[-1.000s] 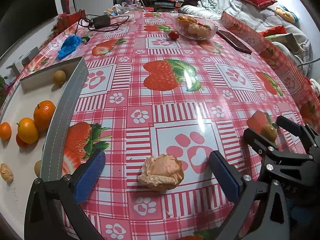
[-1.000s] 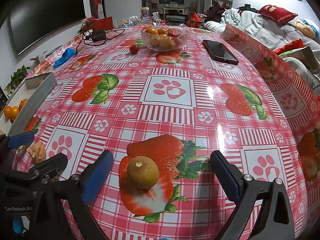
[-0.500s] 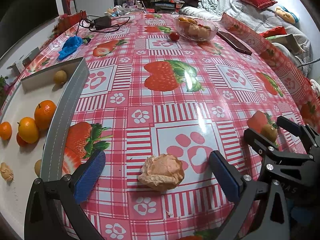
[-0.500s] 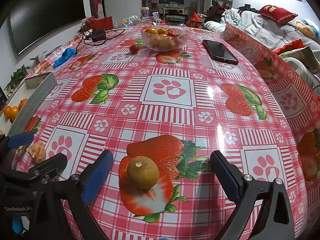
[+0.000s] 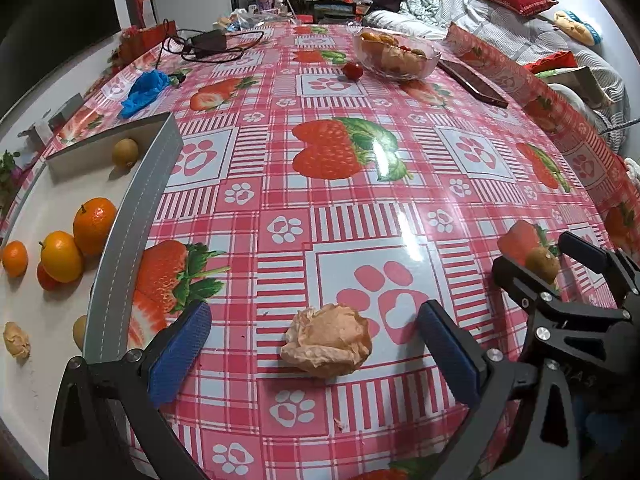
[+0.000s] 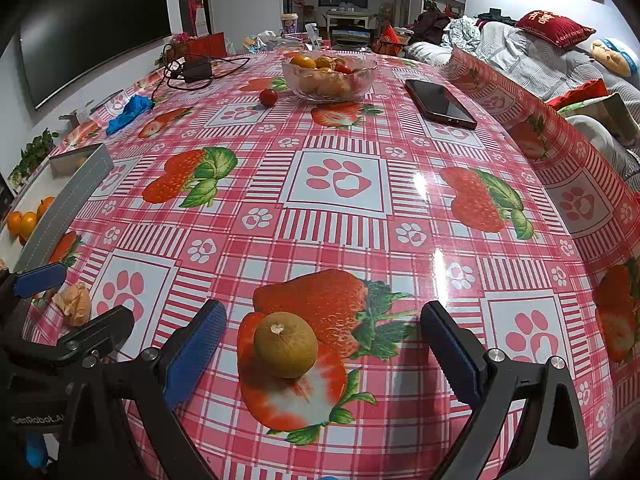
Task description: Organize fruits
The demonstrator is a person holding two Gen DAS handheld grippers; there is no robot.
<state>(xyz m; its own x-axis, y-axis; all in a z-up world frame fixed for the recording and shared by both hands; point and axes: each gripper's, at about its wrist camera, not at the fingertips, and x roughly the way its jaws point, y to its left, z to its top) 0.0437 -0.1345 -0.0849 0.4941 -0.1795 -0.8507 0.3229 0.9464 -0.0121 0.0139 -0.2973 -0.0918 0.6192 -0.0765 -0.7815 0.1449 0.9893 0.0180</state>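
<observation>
My left gripper (image 5: 316, 350) is open, its jaws on either side of a papery orange husk fruit (image 5: 326, 340) that lies on the tablecloth. My right gripper (image 6: 324, 352) is open around a small brown round fruit (image 6: 286, 344), not touching it. That fruit also shows in the left wrist view (image 5: 542, 264). A white tray (image 5: 132, 216) at the left holds several oranges (image 5: 94, 220), a brown fruit (image 5: 125, 153) and another husk fruit (image 5: 16, 338). The left gripper's husk fruit shows in the right wrist view (image 6: 74, 304).
A glass bowl (image 6: 329, 76) of fruit stands at the far end with a red tomato (image 6: 268, 97) beside it. A phone (image 6: 440, 104), a blue cloth (image 6: 128, 110) and a charger with cable (image 6: 196, 70) lie on the table. A sofa is to the right.
</observation>
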